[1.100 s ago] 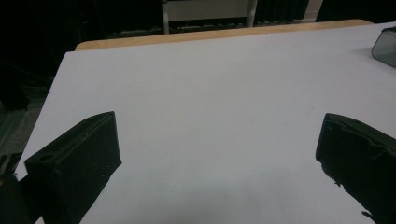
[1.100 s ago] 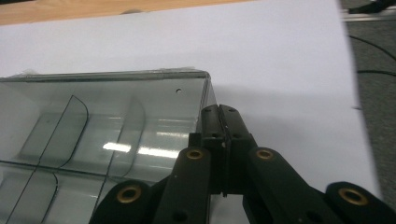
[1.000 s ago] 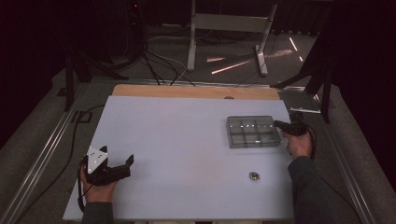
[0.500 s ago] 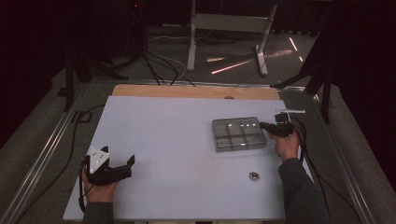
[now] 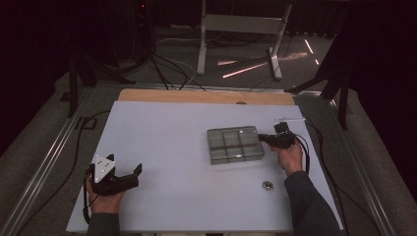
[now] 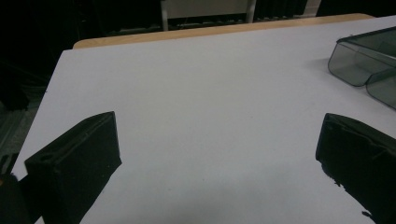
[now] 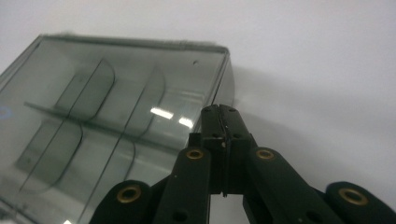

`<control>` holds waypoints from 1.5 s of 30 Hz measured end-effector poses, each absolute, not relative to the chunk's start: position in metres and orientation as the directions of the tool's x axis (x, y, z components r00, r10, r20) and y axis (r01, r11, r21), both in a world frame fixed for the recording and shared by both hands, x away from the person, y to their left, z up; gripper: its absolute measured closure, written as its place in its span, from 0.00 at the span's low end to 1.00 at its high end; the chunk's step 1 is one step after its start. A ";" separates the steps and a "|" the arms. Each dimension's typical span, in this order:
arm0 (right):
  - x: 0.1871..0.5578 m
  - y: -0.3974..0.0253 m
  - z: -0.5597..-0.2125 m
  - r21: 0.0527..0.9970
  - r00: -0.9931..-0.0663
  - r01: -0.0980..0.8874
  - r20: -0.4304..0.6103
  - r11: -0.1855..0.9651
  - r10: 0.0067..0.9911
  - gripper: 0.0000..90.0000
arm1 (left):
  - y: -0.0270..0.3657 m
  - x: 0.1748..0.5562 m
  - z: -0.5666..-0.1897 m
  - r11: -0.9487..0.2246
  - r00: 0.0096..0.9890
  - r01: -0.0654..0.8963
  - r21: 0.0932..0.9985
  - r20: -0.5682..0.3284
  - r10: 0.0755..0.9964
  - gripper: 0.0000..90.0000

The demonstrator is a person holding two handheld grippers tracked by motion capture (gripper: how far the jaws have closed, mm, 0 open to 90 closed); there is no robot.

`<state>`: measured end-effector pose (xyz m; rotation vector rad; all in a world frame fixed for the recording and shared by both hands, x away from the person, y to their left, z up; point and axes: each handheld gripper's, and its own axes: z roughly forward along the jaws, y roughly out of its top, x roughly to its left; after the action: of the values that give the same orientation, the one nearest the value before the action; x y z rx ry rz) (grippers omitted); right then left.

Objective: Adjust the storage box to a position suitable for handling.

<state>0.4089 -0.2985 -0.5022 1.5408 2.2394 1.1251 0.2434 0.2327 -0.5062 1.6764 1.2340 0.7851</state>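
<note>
On the right half of the white surface (image 5: 162, 147) we have the clear compartment box (image 5: 234, 144), lying flat with its dividers visible through the plastic. Our right gripper (image 5: 268, 138) meets the box at its right edge; its fingers (image 7: 219, 122) are pressed fully together, with no rim visible between them, so we judge this contact to be a push or a nudge, not a grip. Closed fingers present one narrow, stiff tip, which suits sliding a light box across a smooth top. Our left gripper (image 5: 129, 176) rests low near the front left corner, well apart from the box, fingers (image 6: 74, 163) spread wide with nothing between them, presumably parked clear of the work.

From the high view we note a small metal nut (image 5: 267, 185) lying near the right forearm. From the right gripper view we read the finger closure and the box's near corner; from the left gripper view, bare surface and one box corner (image 6: 369, 60).
</note>
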 end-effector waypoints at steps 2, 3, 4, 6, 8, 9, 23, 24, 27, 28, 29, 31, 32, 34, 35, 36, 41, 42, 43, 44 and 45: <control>0.405 -0.292 -0.502 0.675 -0.451 0.714 0.240 0.186 0.860 1.00 | 0.232 0.244 -0.506 -0.112 0.304 0.392 0.913 -0.014 0.953 0.01; 0.403 -0.290 -0.502 0.675 -0.459 0.711 0.235 0.196 0.857 1.00 | 0.232 0.244 -0.506 -0.111 0.303 0.392 0.913 -0.014 0.953 0.01; 0.403 -0.290 -0.502 0.675 -0.459 0.711 0.235 0.196 0.857 1.00 | 0.232 0.244 -0.506 -0.111 0.303 0.392 0.913 -0.014 0.953 0.01; 0.396 -0.280 -0.501 0.672 -0.488 0.704 0.226 0.227 0.843 1.00 | 0.231 0.245 -0.507 -0.115 0.306 0.393 0.913 -0.012 0.952 0.01; 0.390 -0.273 -0.500 0.675 -0.510 0.695 0.219 0.248 0.832 1.00 | 0.230 0.245 -0.507 -0.117 0.308 0.395 0.911 -0.012 0.951 0.01; 0.387 -0.269 -0.500 0.676 -0.517 0.691 0.216 0.256 0.828 1.00 | 0.230 0.245 -0.507 -0.118 0.309 0.395 0.911 -0.011 0.951 0.01; 0.359 -0.220 -0.504 0.679 -0.611 0.643 0.173 0.356 0.772 1.00 | 0.229 0.245 -0.508 -0.125 0.314 0.394 0.910 -0.006 0.950 0.01; 0.358 -0.218 -0.504 0.681 -0.611 0.639 0.168 0.357 0.773 1.00 | 0.229 0.245 -0.508 -0.126 0.314 0.394 0.910 -0.005 0.949 0.01; 0.357 -0.217 -0.504 0.683 -0.613 0.637 0.169 0.357 0.772 0.99 | 0.229 0.245 -0.509 -0.128 0.315 0.396 0.909 -0.004 0.949 0.01; 0.357 -0.217 -0.504 0.683 -0.612 0.638 0.171 0.355 0.772 0.99 | 0.229 0.244 -0.509 -0.130 0.317 0.397 0.908 -0.003 0.948 0.01; 0.357 -0.217 -0.504 0.684 -0.613 0.637 0.170 0.355 0.772 0.98 | 0.229 0.244 -0.509 -0.134 0.320 0.398 0.907 0.000 0.947 0.01; 0.357 -0.218 -0.504 0.687 -0.608 0.637 0.170 0.349 0.776 0.97 | 0.229 0.244 -0.509 -0.134 0.319 0.396 0.908 0.001 0.948 0.01; 0.357 -0.218 -0.503 0.691 -0.604 0.633 0.159 0.349 0.781 0.95 | 0.229 0.243 -0.509 -0.131 0.319 0.392 0.910 -0.001 0.948 0.01; 0.355 -0.220 -0.500 0.699 -0.591 0.623 0.128 0.350 0.796 0.88 | 0.230 0.244 -0.508 -0.130 0.319 0.391 0.911 -0.002 0.948 0.01; 0.355 -0.222 -0.499 0.705 -0.584 0.620 0.120 0.345 0.803 0.84 | 0.230 0.244 -0.509 -0.128 0.317 0.394 0.910 -0.004 0.948 0.01; 0.355 -0.224 -0.497 0.710 -0.571 0.620 0.119 0.333 0.812 0.80 | 0.231 0.244 -0.509 -0.123 0.315 0.395 0.911 -0.008 0.949 0.01; 0.353 -0.237 -0.490 0.726 -0.534 0.621 0.116 0.295 0.838 0.61 | 0.230 0.243 -0.508 -0.127 0.314 0.389 0.912 -0.002 0.949 0.01; 0.351 -0.242 -0.486 0.740 -0.539 0.607 0.115 0.290 0.834 0.52 | 0.230 0.243 -0.508 -0.125 0.313 0.389 0.913 -0.003 0.950 0.01; 0.349 -0.245 -0.484 0.749 -0.548 0.597 0.121 0.286 0.828 0.45 | 0.230 0.243 -0.508 -0.125 0.313 0.390 0.912 -0.003 0.950 0.01; 0.346 -0.247 -0.481 0.763 -0.544 0.586 0.121 0.272 0.831 0.37 | 0.230 0.243 -0.508 -0.125 0.313 0.391 0.912 -0.004 0.950 0.01; 0.345 -0.249 -0.479 0.776 -0.542 0.573 0.116 0.264 0.832 0.29 | 0.230 0.243 -0.508 -0.126 0.313 0.391 0.912 -0.003 0.950 0.01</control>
<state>0.3446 -0.2490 -0.4793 1.2888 2.2252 1.1580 0.2425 0.2296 -0.5079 1.6885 1.2236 0.7871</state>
